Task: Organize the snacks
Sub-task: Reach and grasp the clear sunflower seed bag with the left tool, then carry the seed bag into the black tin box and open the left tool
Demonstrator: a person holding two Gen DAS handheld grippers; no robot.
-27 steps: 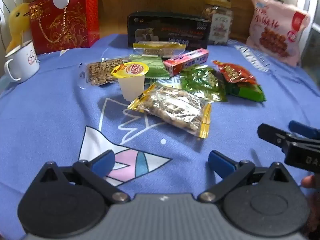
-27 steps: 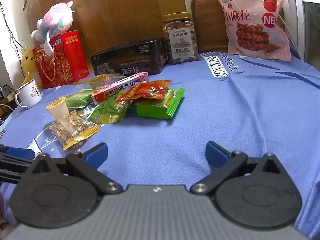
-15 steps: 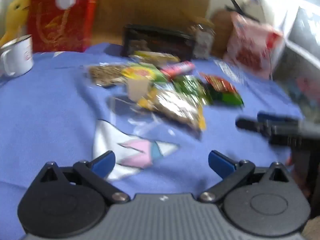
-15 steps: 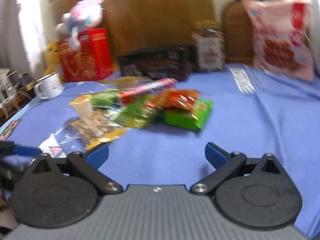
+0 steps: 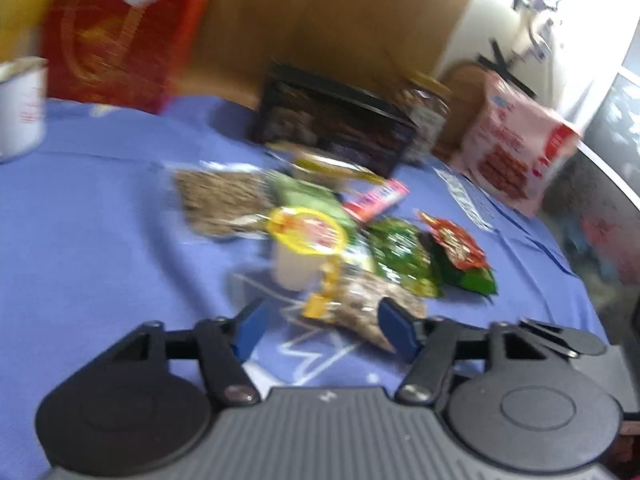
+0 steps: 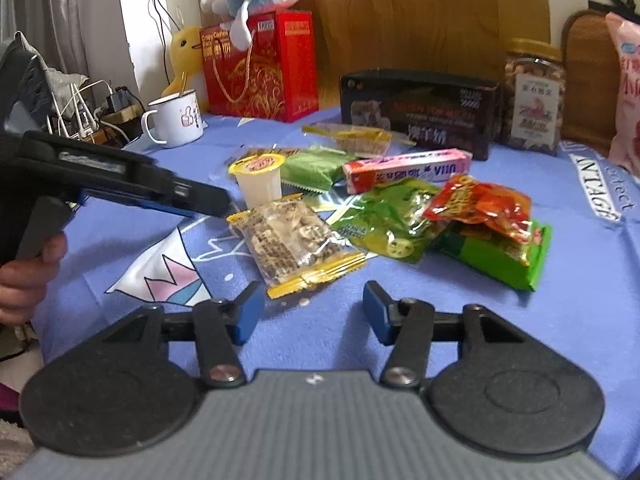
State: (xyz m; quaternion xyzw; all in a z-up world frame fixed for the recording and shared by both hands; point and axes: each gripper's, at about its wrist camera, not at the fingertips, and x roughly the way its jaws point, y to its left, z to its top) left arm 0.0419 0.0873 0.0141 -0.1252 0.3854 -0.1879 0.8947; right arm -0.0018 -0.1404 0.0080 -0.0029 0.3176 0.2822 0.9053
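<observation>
The left wrist view is motion-blurred: print on the red box (image 5: 120, 36) and black box (image 5: 336, 124) is unreadable. In the right wrist view the pink bag (image 6: 626, 92) is cut by the right edge, and the red packet (image 6: 480, 204) partly hides the green packet (image 6: 500, 256) beneath.

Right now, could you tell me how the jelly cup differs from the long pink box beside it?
The jelly cup stands upright, while the long pink box lies flat on its side. The jelly cup is short, round and whitish with a yellow foil lid; the long pink box is slim, rectangular and printed pink and red. The jelly cup sits left of the long pink box in the right wrist view. Both rest in the snack pile on the blue cloth.
</observation>
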